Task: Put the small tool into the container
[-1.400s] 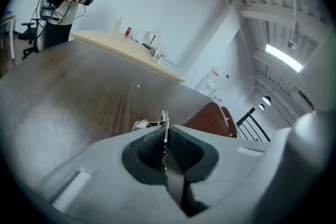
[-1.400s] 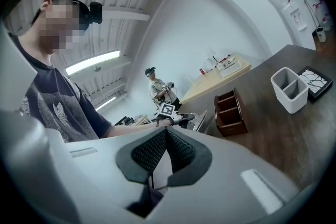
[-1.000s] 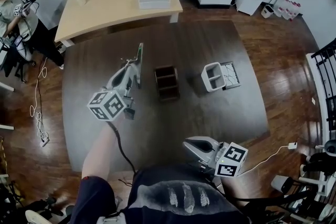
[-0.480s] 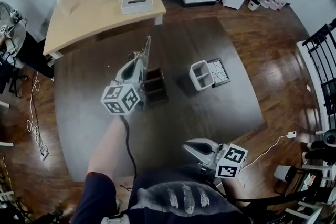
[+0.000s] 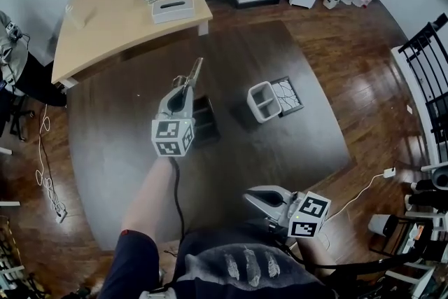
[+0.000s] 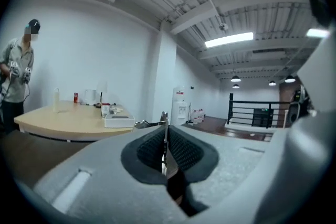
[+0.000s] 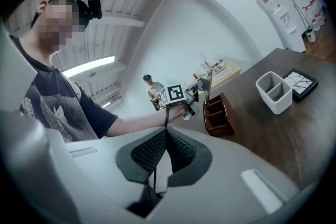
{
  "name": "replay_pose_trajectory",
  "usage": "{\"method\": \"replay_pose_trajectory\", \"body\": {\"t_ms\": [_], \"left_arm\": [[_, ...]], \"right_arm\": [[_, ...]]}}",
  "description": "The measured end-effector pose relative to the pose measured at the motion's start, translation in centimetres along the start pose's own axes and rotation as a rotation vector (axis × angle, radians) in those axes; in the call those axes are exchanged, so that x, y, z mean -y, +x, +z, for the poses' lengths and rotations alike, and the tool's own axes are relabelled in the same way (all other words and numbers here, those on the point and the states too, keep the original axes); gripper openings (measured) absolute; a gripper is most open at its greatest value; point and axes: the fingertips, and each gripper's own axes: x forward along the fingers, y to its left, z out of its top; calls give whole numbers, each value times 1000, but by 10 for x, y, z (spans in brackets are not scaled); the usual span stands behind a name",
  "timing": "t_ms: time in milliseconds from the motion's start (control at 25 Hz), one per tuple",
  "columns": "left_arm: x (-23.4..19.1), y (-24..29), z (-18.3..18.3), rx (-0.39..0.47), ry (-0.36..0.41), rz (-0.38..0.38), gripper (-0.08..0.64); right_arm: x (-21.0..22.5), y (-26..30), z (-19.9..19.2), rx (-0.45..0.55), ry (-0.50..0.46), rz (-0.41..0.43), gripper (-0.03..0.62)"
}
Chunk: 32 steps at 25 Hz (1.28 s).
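Observation:
My left gripper (image 5: 183, 89) is shut on the small tool (image 5: 194, 71), a thin metal piece that sticks out past the jaws. It hangs over the dark table just beyond the far end of the dark brown divided container (image 5: 205, 122). In the left gripper view the tool (image 6: 164, 131) shows edge-on between the pressed pads. The right gripper view shows the left gripper (image 7: 198, 91) holding the tool (image 7: 208, 83) upright above the brown container (image 7: 218, 113). My right gripper (image 5: 250, 197) stays near my body at the table's near edge, shut and empty, pads (image 7: 178, 148) together.
A white two-compartment bin (image 5: 264, 101) stands right of the brown container, with a dark square coaster (image 5: 288, 94) beside it. A light wooden table (image 5: 105, 28) with a tissue box and small items lies beyond. A person stands at the far left.
The left gripper has moved right toward the brown container with the tool in it, and rolled so its marker cube faces up. The right gripper has hardly moved.

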Motion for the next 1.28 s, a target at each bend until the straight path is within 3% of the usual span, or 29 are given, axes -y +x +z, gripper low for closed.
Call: {"method": "replay_pose_trajectory", "body": {"t_ms": [280,480,800,1080,1280], "left_arm": [[17,-7,-16,-28,150,-22,11],[24,-20,-36,-107,229,-55,12],[17,-40,-61,-208,210,-47,12],[24,-39,-70,-248,262,-83,18],[29,-38,-61,-220,326,-100,57]], "right_arm": [[4,2,5,8,-8,-12,0],[4,8,3,5,-9,0,0],[-2,14,3,-13,-20,22,0],[-4,20,2,-14,-20,28,0],[-5,24,1,-12,-17,27,0]]}}
